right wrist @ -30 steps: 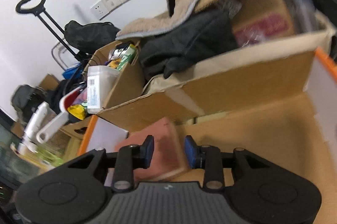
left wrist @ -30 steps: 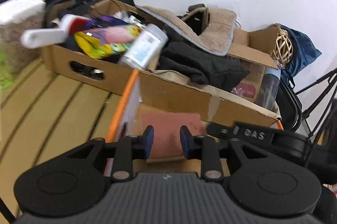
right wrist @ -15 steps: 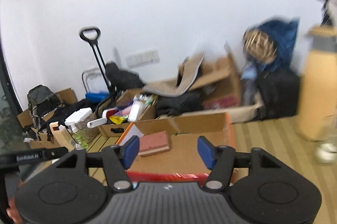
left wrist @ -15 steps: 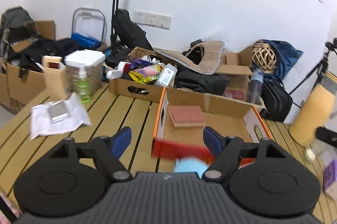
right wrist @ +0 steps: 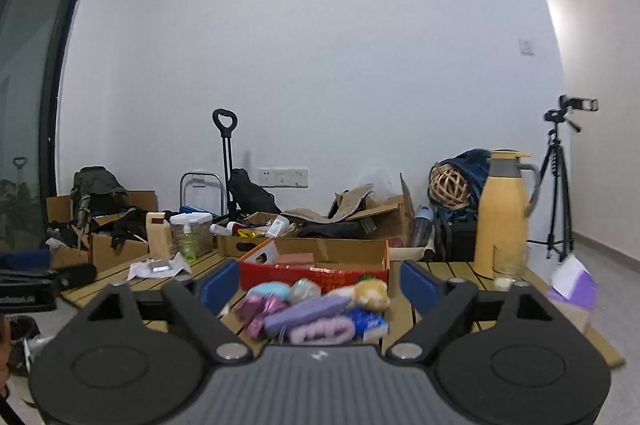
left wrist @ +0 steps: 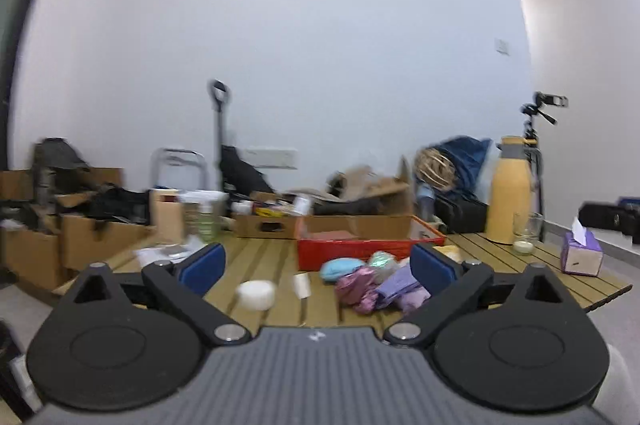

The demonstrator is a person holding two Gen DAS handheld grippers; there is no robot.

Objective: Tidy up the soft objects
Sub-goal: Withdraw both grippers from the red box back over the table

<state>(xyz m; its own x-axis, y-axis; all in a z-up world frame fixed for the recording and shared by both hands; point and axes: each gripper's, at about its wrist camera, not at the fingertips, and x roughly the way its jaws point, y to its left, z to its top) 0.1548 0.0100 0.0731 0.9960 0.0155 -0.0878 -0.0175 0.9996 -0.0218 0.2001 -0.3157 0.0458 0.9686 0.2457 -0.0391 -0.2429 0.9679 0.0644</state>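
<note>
A heap of soft things lies on the slatted wooden table (left wrist: 256, 257) in front of a red-fronted cardboard box (left wrist: 360, 245): a light blue ball (left wrist: 340, 269), pink crumpled cloth (left wrist: 358, 287), purple folded cloth (left wrist: 400, 289). In the right wrist view the same heap shows a purple cloth (right wrist: 308, 309), a yellow plush (right wrist: 370, 292) and the box (right wrist: 320, 265) with a pink block (right wrist: 294, 259) inside. My left gripper (left wrist: 318, 267) and right gripper (right wrist: 318, 285) hover short of the heap, jaws opening wide, nothing between the pads.
A white round pad (left wrist: 256, 295) and a small card (left wrist: 302, 285) lie left of the heap. A yellow flask (left wrist: 510, 193), a glass (left wrist: 524, 233) and a purple tissue box (left wrist: 580, 253) stand at the right. Cluttered cartons (right wrist: 256, 241) line the back, a tripod (right wrist: 558, 185) stands far right.
Both grippers have pulled far back from inside the box to the near side of the table. Their jaws went from nearly shut to wide. The pink block stays in the box.
</note>
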